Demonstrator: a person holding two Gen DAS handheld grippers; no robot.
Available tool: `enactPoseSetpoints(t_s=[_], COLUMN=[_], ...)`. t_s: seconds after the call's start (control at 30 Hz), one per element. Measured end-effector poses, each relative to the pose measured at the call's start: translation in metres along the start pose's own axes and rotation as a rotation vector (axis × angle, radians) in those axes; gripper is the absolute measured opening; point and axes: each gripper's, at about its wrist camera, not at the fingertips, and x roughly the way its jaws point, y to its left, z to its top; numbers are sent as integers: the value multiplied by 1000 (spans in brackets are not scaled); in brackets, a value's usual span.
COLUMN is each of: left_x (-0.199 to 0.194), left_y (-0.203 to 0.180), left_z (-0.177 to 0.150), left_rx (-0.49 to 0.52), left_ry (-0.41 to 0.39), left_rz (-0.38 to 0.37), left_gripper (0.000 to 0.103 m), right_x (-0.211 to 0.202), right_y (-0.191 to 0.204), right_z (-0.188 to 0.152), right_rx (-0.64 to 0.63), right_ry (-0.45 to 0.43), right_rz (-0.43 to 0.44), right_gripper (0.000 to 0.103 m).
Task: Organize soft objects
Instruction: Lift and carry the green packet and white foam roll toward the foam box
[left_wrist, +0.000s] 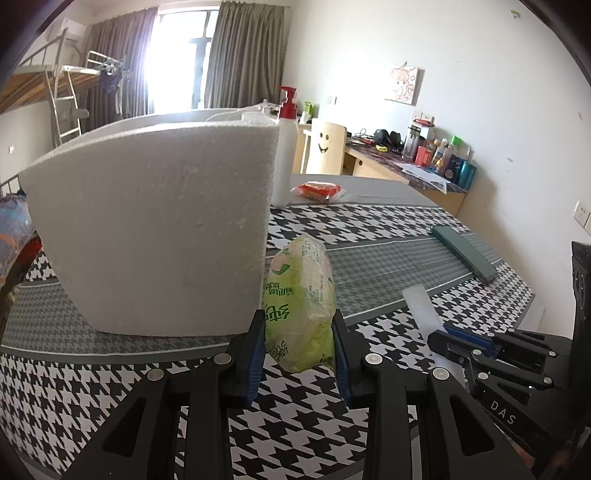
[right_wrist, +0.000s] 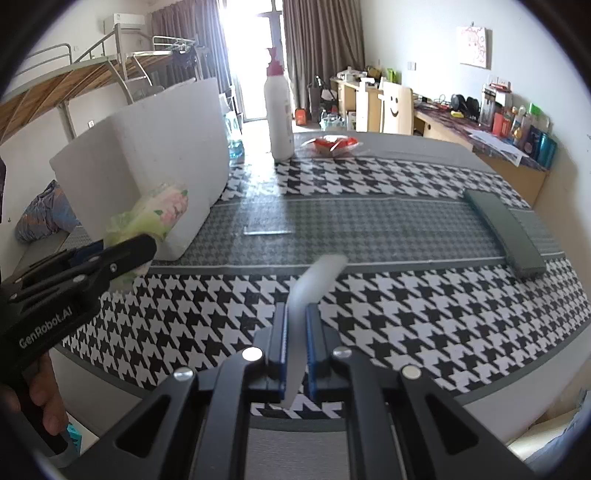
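Observation:
My left gripper is shut on a green plastic-wrapped tissue pack, held just off the houndstooth tablecloth beside the right front corner of a white foam box. In the right wrist view the same pack sits against the foam box, with the left gripper clamped on it. My right gripper is shut on a thin, whitish, soft strip that sticks up and forward from the pads, lifted off the cloth. The strip and right gripper also show at the left wrist view's lower right.
A white pump bottle and a red packet stand at the table's far side. A dark green flat case lies at the right. A small clear sheet lies mid-table. A person's hand grips the left handle.

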Motion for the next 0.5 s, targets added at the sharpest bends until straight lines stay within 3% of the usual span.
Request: enactPoseSetpoints(t_s=[0.5], left_x=[-22], left_y=[-7], left_z=[2], left_rx=[40], left_ry=[-39], left_rz=[-21], left_gripper=[34], right_x=[-12], right_y=[2], right_z=[7], right_rx=[-33], right_ry=[-50], right_rz=[27], right_gripper=[12])
